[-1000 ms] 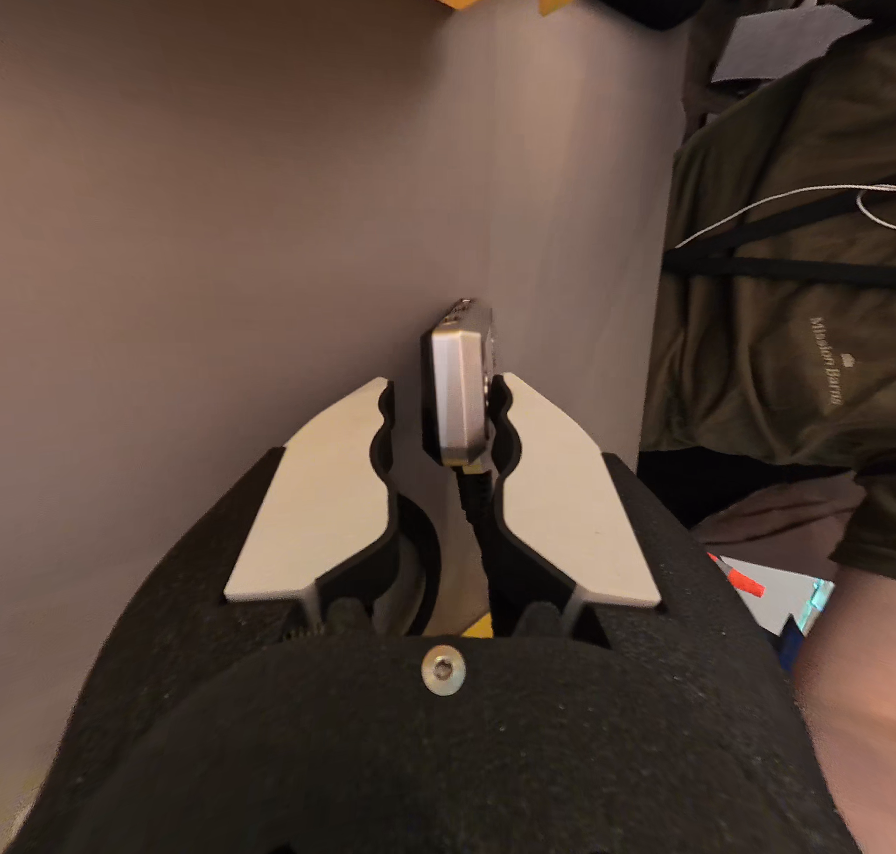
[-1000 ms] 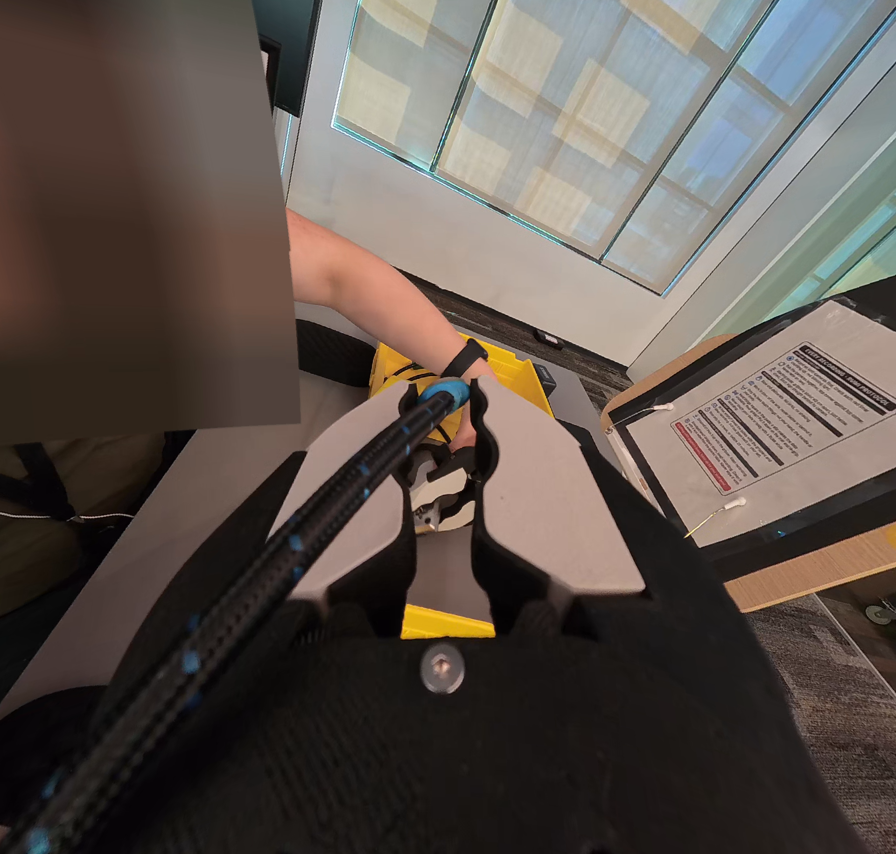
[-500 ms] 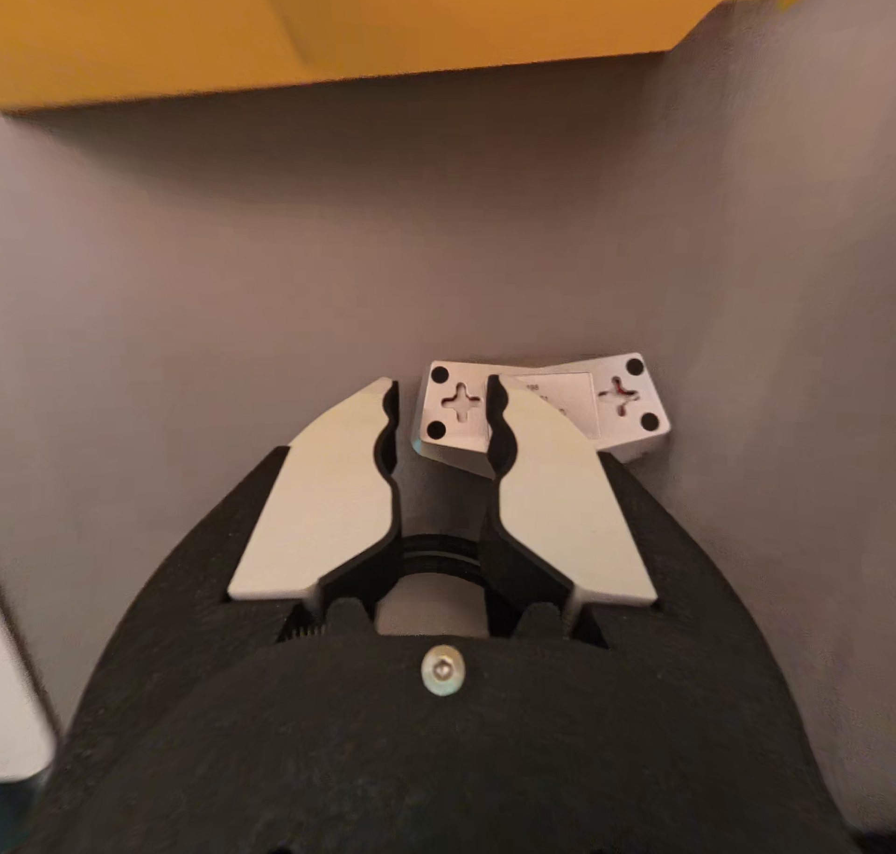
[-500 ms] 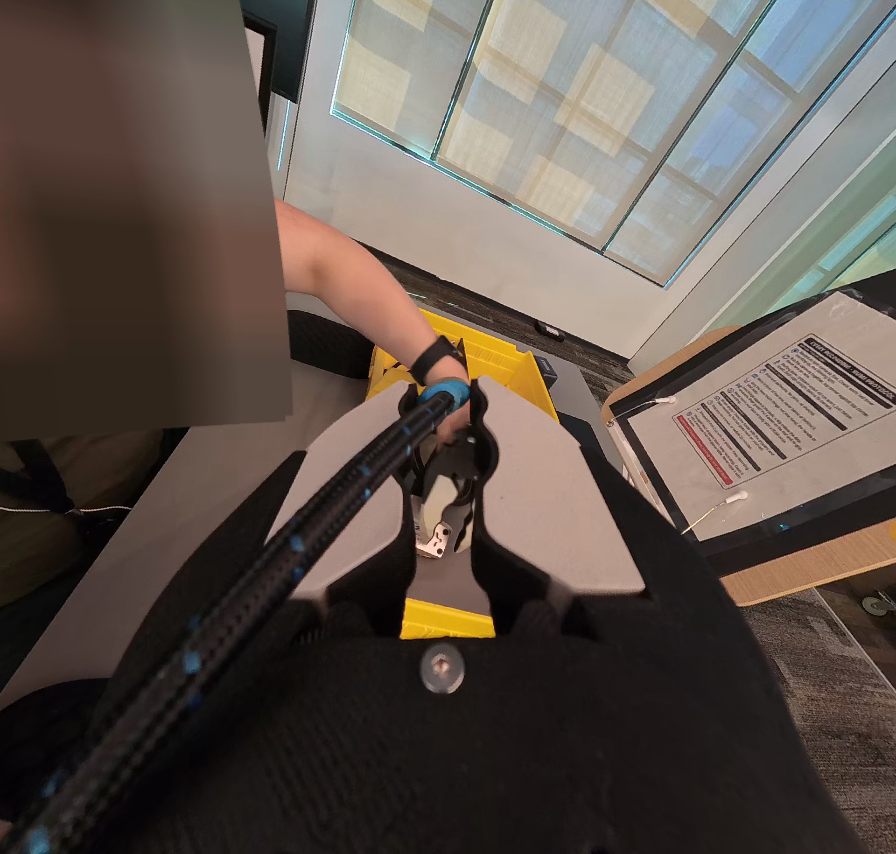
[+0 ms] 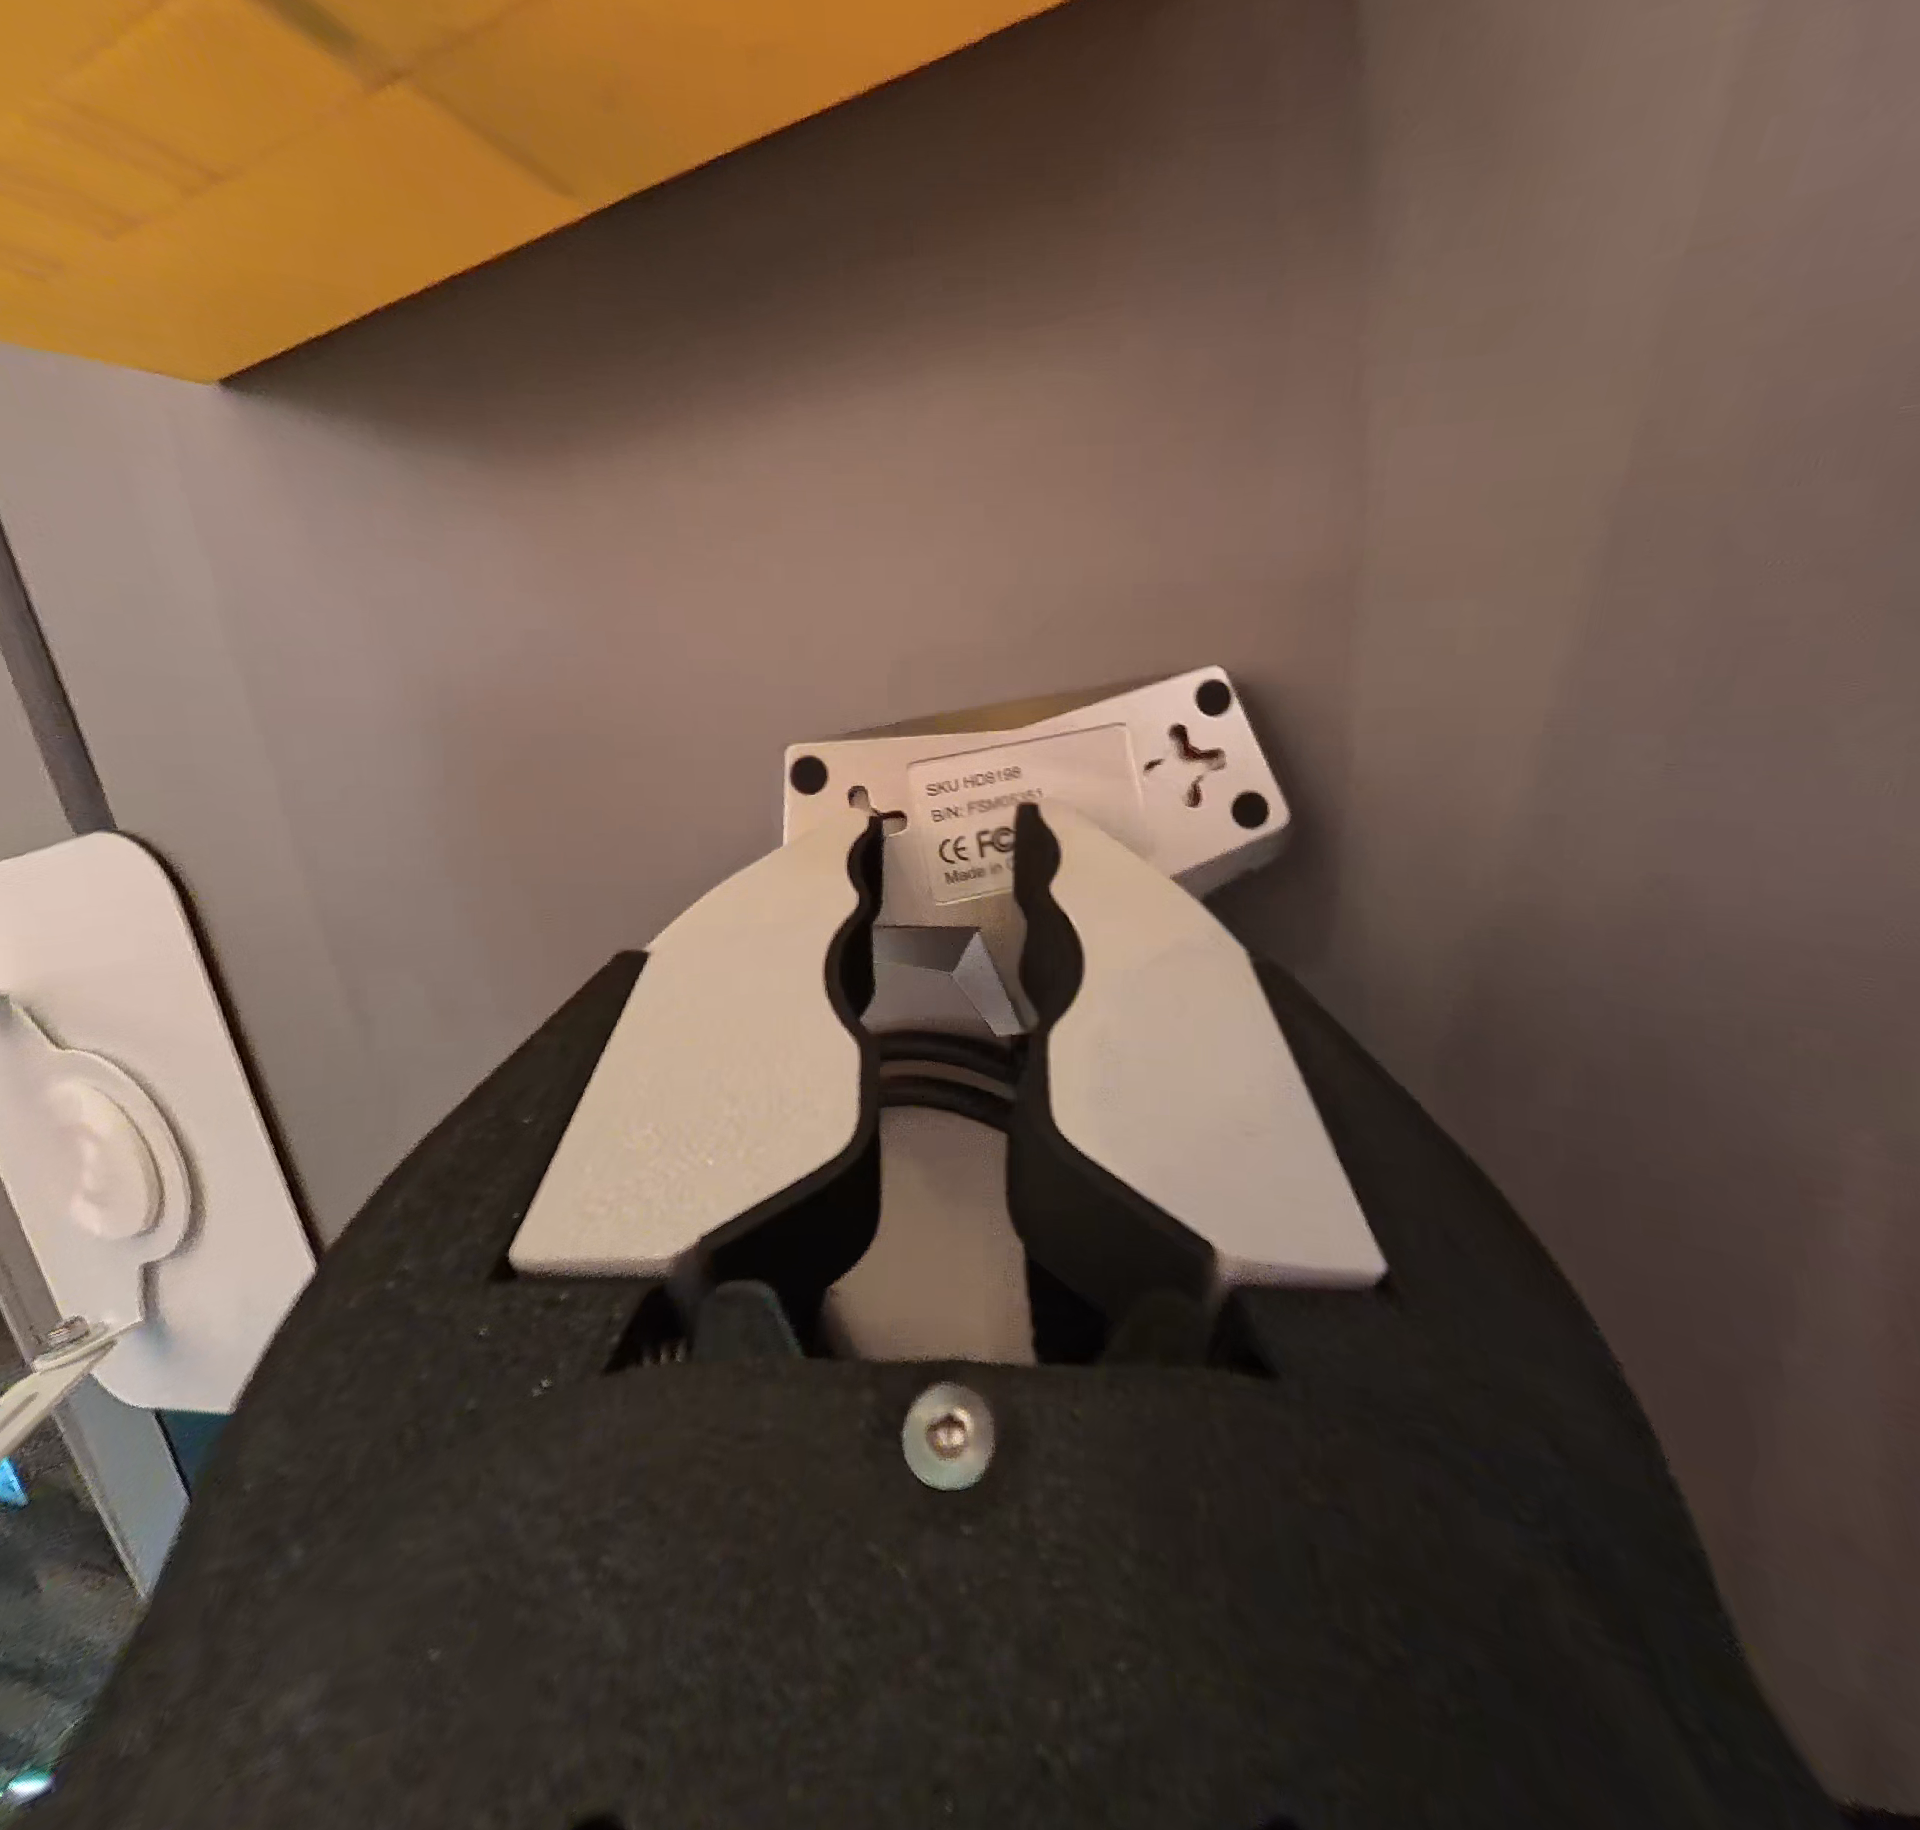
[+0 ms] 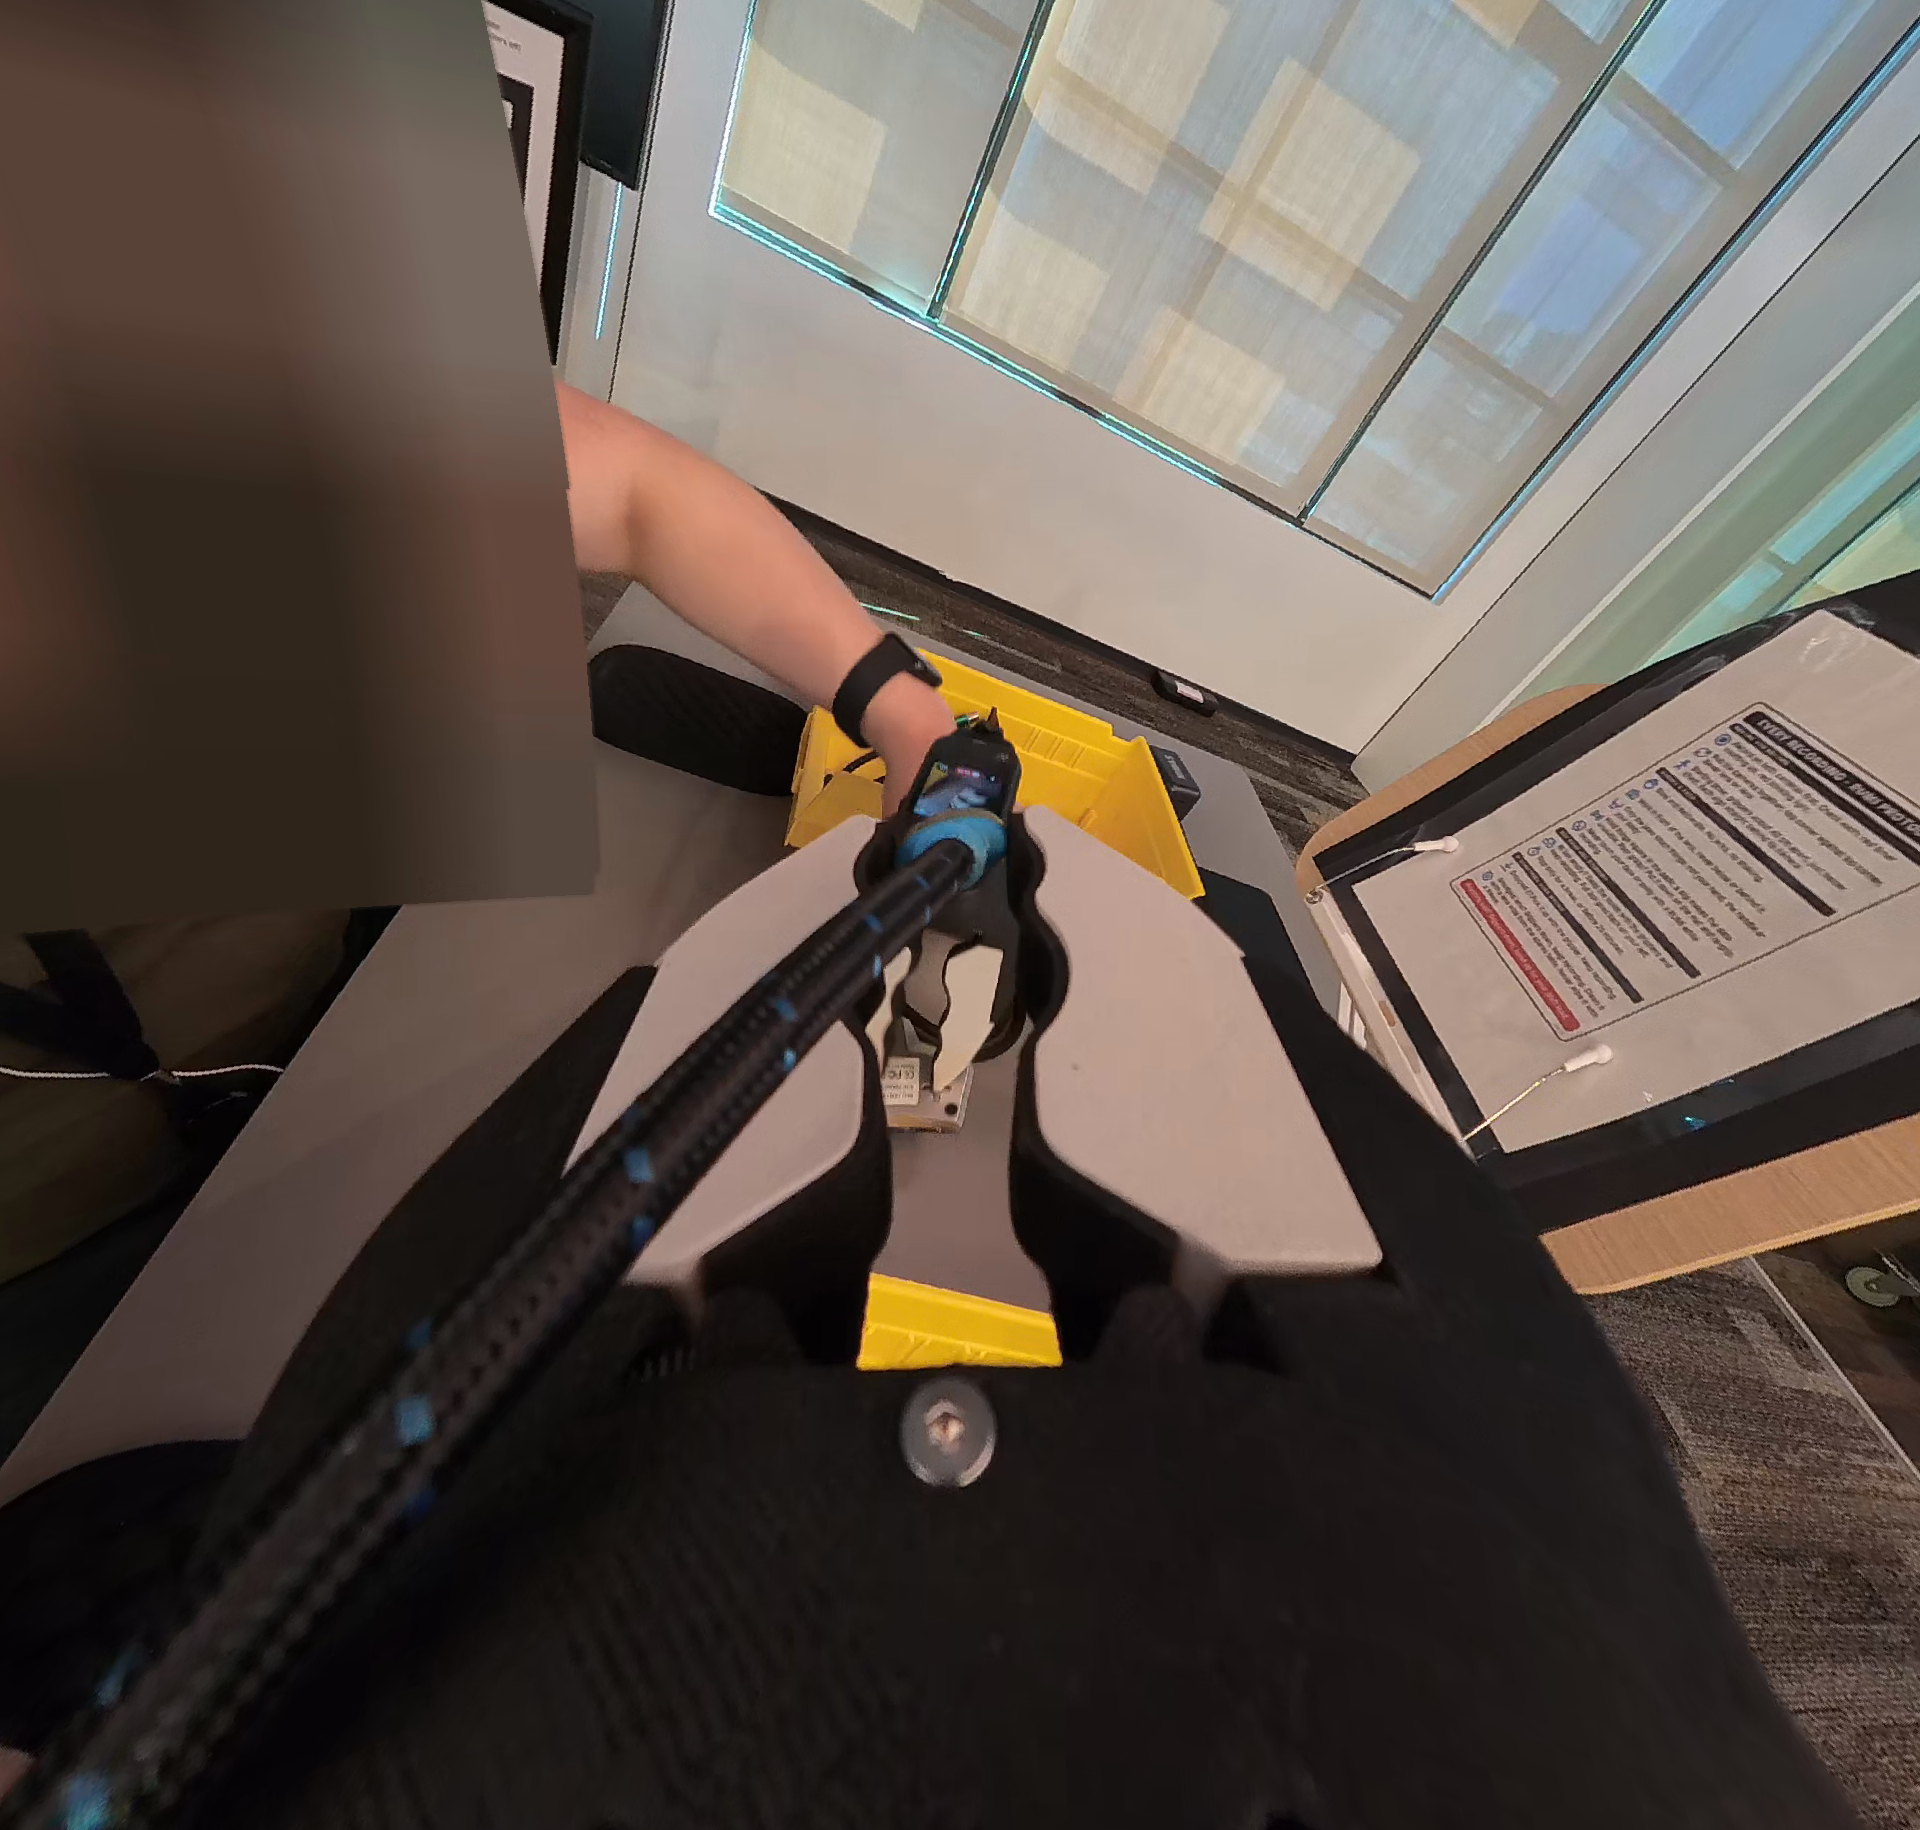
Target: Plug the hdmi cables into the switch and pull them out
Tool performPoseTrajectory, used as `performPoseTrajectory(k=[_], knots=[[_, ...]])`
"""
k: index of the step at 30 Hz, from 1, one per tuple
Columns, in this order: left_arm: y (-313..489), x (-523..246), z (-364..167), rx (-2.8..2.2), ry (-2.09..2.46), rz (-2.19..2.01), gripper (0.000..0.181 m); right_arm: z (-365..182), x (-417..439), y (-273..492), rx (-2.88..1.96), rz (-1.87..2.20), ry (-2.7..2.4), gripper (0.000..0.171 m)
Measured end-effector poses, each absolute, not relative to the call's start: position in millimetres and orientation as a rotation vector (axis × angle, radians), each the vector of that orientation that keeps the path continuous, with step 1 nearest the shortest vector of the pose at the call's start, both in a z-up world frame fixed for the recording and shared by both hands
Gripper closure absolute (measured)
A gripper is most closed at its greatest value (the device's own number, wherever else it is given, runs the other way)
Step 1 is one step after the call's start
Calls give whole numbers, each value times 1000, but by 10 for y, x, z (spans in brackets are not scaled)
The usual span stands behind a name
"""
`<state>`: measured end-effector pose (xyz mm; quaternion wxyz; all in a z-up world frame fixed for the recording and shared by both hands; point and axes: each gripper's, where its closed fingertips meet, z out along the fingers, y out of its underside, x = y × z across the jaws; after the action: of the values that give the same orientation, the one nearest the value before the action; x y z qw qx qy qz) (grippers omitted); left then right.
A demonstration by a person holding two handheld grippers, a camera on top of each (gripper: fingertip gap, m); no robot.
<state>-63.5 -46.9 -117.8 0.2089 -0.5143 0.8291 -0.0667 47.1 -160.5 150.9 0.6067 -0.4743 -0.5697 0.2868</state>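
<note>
Left wrist view is showing the left gripper (image 5: 951, 814) pinching the switch (image 5: 1091, 778), a small silver box turned underside-up, label and keyhole slots facing the camera. Its jaws are sitting close together on the box's near end, fingertips overlapping the label. Black cable (image 5: 940, 1058) is looping across just behind the box, between the fingers. Switch is resting on the grey table (image 5: 1558, 637), well in from any visible edge; yellow bin (image 5: 416, 118) is filling the top left of that view.

Right wrist view is showing the right gripper (image 6: 951, 845) clamping the blue-collared plug (image 6: 951, 835) of the black braided hdmi cable (image 6: 623, 1157), jaws pressed against the connector. Cable is trailing back toward the lower left. Beyond the tips, the left gripper (image 6: 940, 1011) and the switch (image 6: 925, 1094) are sitting on the table (image 6: 364, 1001), near the yellow bin (image 6: 1091, 783). A person's arm with a dark wristband (image 6: 883, 679) is reaching in at the far edge. A laminated sheet (image 6: 1662, 897) is lying off to the right.

Step in hand looks like lining up for insertion: one side steadying the box, the other bringing the plug. Ports are not visible from either camera, so I cannot tell which socket is being aimed at. Next move likely needs the switch turned so a port faces the plug, then a straight push along the port axis.
</note>
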Motion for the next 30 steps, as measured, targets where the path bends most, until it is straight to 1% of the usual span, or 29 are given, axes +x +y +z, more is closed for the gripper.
performPoseTrajectory(k=[5, 7, 11, 12, 16, 24, 28, 30], knots=[[-553, -751, -1201, -1350, 2392, -137, 137, 1480, 447, -1599, -1103, 659, -1330, 148], [-556, -798, -1253, -1325, 2436, -55, 128, 1470, 442, -1593, -1107, 659, -1333, 149], [-557, -886, -1400, -1282, 2512, 139, 102, 1458, 440, -1583, -1113, 660, -1334, 149], [-539, -888, -1422, -1255, 2512, 191, 100, 1458, 441, -1585, -1111, 662, -1335, 149], [-475, -825, -1441, -1240, 2450, 242, 111, 1460, 440, -1600, -1107, 663, -1338, 148], [-385, -796, -1421, -1221, 2387, 243, 113, 1467, 433, -1651, -1095, 658, -1352, 149], [-369, -855, -1445, -1311, 2421, 244, 119, 1446, 424, -1648, -1103, 655, -1360, 148], [-383, -860, -1442, -1361, 2416, 199, 119, 1442, 419, -1655, -1103, 655, -1365, 149]])
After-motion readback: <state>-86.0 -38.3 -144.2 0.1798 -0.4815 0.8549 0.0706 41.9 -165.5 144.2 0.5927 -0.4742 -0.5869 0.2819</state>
